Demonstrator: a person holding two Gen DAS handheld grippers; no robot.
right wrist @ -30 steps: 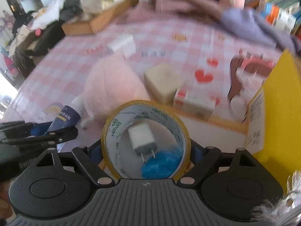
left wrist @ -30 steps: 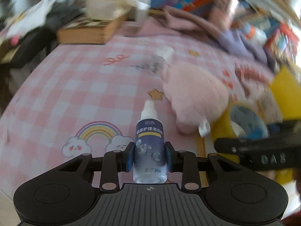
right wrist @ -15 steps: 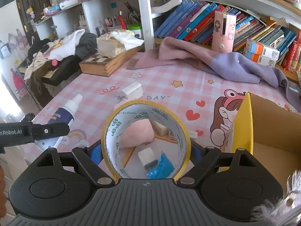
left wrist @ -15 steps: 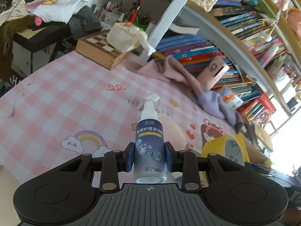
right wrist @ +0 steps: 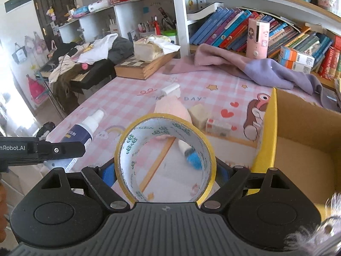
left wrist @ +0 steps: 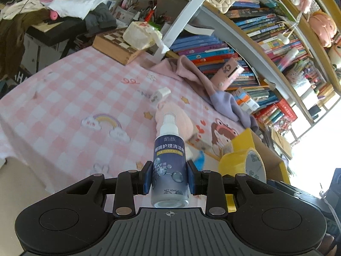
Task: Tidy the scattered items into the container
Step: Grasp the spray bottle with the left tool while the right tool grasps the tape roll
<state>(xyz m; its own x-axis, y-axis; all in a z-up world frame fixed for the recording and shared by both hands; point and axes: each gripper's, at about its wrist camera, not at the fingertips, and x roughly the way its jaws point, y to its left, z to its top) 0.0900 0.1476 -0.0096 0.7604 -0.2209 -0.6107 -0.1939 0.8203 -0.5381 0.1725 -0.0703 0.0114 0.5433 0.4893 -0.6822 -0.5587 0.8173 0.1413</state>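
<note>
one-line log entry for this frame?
left gripper: shut on spray bottle | right gripper: shut on tape roll | both lifted | box: looks empty

- The spray bottle (left wrist: 169, 166) label reads "陌族" at the top, then "眼镜护理清洁剂" in white, and "NET: 60ml" near its base.
- The left claw (right wrist: 40, 149) arm carries white lettering cut off at the frame edge: "nRobot.AI".
- The pink checked cloth on the desk (right wrist: 127, 89) is printed with "DAY" beside the scattered items.
</note>
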